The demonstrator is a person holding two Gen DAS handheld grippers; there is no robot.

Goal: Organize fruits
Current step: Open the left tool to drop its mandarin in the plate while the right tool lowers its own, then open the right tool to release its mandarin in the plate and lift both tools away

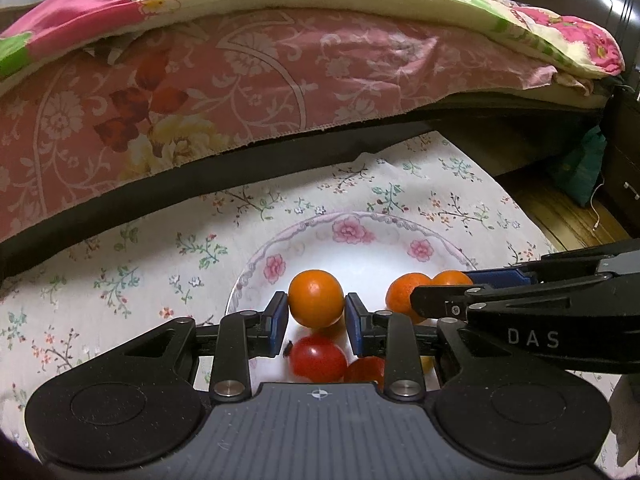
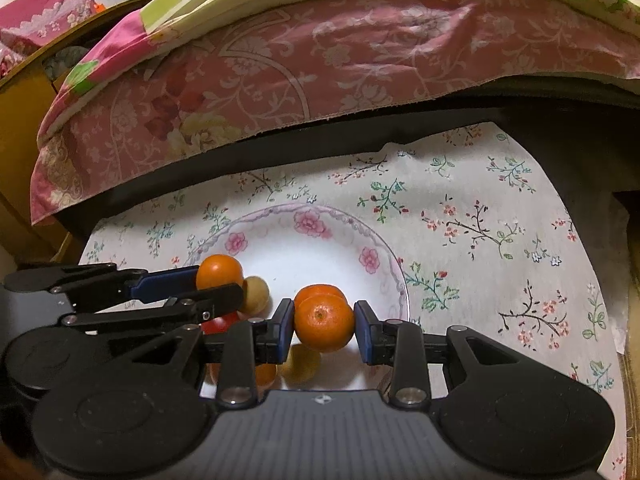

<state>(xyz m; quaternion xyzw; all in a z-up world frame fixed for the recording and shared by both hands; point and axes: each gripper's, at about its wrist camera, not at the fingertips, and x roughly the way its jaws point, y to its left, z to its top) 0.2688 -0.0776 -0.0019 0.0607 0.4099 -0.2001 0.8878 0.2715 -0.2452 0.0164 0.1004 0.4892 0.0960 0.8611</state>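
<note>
Oranges: two small round ones are held above a flowered plate [image 1: 352,232], one in each gripper; more fruit lies in the plate's near half.
Left gripper [image 1: 316,316]: its blue pads are clamped on the sides of an orange [image 1: 315,298], held just over a red tomato [image 1: 318,358] on the plate.
Right gripper [image 2: 324,322]: fingers closed on a second orange [image 2: 324,322], stem scar facing the camera, over the plate's right half near its rim.
Handling: I judge these light, with firm but yielding skin and a smooth curve, so they may roll out of a loose pinch; holding them across the widest part, as both pairs of pads do now, looks sound. Hard squeezing could bruise them.
Resting fruit: another orange [image 2: 320,294] sits behind the right one; a pale yellowish fruit [image 2: 254,292] lies near the plate's middle.
Edges: the plate's raised rim should stop rolling fruit, and the plate is probably breakable.
Open room: the plate's far half is bare white; the floral cloth [image 2: 500,208] is free to the right, towards its right edge. A hanging bedspread [image 1: 240,80] closes off the far side.
Crowding: the two grippers sit close side by side.
</note>
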